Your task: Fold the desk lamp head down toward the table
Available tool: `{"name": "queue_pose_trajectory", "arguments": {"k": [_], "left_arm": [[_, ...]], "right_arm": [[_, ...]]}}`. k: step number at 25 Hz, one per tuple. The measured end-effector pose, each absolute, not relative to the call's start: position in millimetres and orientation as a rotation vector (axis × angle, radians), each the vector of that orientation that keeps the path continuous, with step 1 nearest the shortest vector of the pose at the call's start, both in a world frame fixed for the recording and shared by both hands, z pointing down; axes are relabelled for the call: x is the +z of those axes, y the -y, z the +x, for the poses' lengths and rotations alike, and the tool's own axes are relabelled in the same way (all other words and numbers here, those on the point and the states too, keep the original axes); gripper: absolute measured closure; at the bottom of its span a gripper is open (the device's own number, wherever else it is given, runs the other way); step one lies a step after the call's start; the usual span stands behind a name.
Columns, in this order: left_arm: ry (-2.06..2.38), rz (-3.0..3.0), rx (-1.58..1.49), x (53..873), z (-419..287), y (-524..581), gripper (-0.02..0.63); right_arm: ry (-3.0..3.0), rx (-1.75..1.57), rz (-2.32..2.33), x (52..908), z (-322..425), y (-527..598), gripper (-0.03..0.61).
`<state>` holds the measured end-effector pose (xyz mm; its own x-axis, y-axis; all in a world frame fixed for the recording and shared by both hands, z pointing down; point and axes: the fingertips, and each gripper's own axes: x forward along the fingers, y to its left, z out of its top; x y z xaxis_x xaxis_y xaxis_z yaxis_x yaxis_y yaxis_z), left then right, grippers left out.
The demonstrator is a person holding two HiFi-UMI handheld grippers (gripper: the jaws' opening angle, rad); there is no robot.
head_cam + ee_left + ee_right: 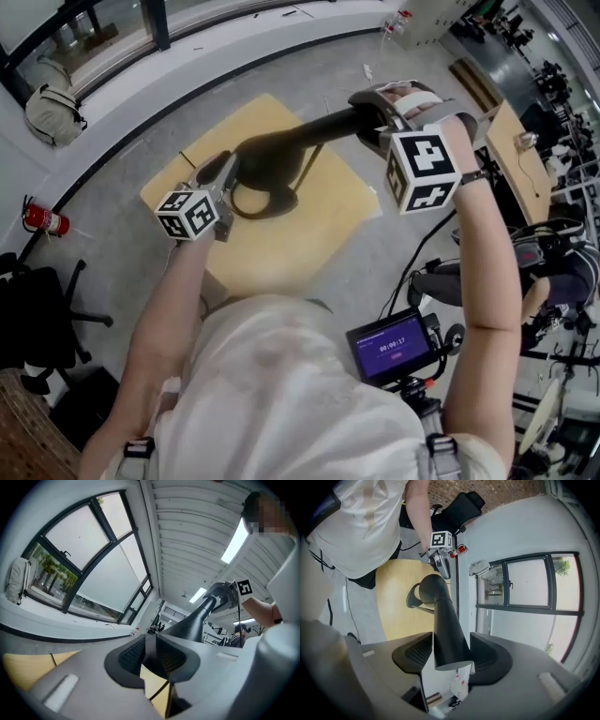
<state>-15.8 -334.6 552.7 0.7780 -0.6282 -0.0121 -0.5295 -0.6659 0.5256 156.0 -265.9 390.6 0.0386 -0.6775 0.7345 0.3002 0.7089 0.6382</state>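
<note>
A dark grey desk lamp stands on a square yellow table (342,202). Its cone-shaped head (314,129) reaches up and to the right from an elbow above the ring base (264,202). My left gripper (228,171) comes in level from the left, shut on the lamp's thin stem (150,651) by the elbow. The right gripper (377,114) holds the wide end of the lamp head (446,625), with both pads (417,652) against the cone. In the left gripper view the head (197,617) rises toward the right gripper's marker cube (244,587).
A backpack (52,112) lies on the ledge by the curved window wall. On the floor at the left are a red fire extinguisher (44,220) and a black office chair (42,314). A small screen (392,348) on a stand is at my right side.
</note>
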Motion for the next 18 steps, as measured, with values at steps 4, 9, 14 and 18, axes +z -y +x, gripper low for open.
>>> {"name": "queue_pose_trajectory", "arguments": {"k": [4,9,14,18], "left_arm": [[0.911,2.480,-0.245,544,-32,332,0.560],[0.940,2.529,-0.228,530,-53,319,0.609],[0.888,2.620,-0.195,514,-56,299,0.612],[0.789,2.694,-0.186,507,-48,273,0.612]], "right_arm": [[1.351,-0.783,0.415,379,159,267,0.302],[1.370,-0.787,0.516,362,158,250,0.308],[1.495,-0.812,0.709,341,142,229,0.396],[1.599,-0.804,0.852,344,131,201,0.503]]}}
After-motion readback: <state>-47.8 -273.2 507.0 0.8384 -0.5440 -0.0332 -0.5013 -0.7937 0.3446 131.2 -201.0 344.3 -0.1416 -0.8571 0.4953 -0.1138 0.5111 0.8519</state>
